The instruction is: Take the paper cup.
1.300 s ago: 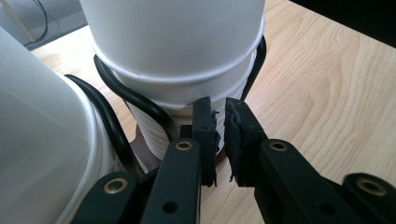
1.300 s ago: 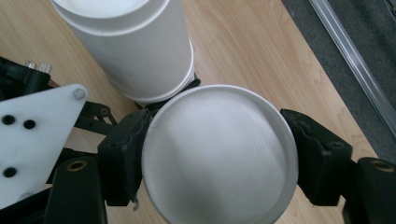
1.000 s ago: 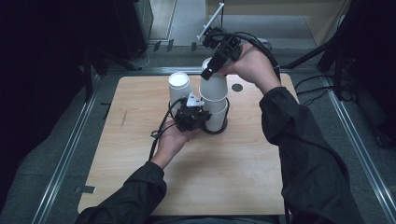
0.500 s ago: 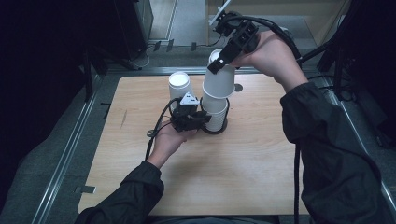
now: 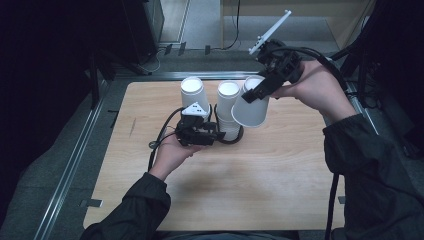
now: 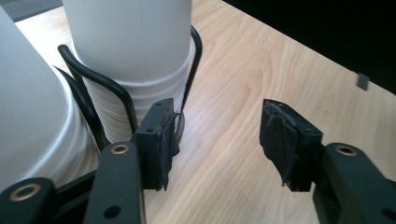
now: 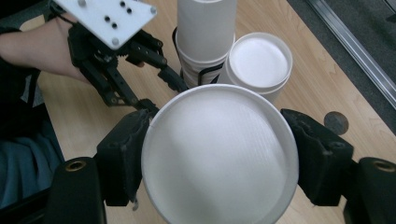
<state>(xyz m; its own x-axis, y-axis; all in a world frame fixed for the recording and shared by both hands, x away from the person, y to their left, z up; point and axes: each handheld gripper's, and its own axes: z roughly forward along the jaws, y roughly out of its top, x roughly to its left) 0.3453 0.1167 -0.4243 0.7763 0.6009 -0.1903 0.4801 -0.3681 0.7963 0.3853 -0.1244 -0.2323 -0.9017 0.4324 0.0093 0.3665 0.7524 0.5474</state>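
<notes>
No writing was readable on any cup. The right gripper [image 5: 251, 96] clamped a white paper cup [image 5: 250, 108], tilted in the air just right of the cup stack [image 5: 228, 114] in its black wire holder [image 5: 234, 139]. The left gripper [image 6: 217, 140] had just been opening, with nothing between its jaws, beside that holder. A second stack [image 5: 194, 93] stood left on the table [image 5: 260, 190].

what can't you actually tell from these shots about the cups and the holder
- Cup count in the stack, high view: the rims nest too tightly to count.
- Wire holder, left tool view: its base sits behind the stack and the left tool, whose jaws have just been opening with nothing between them.
- Lifted cup, right tool view: its side wall is hidden behind its own base, in the right tool.
- Dark round spot on the table: too small to identify.
</notes>
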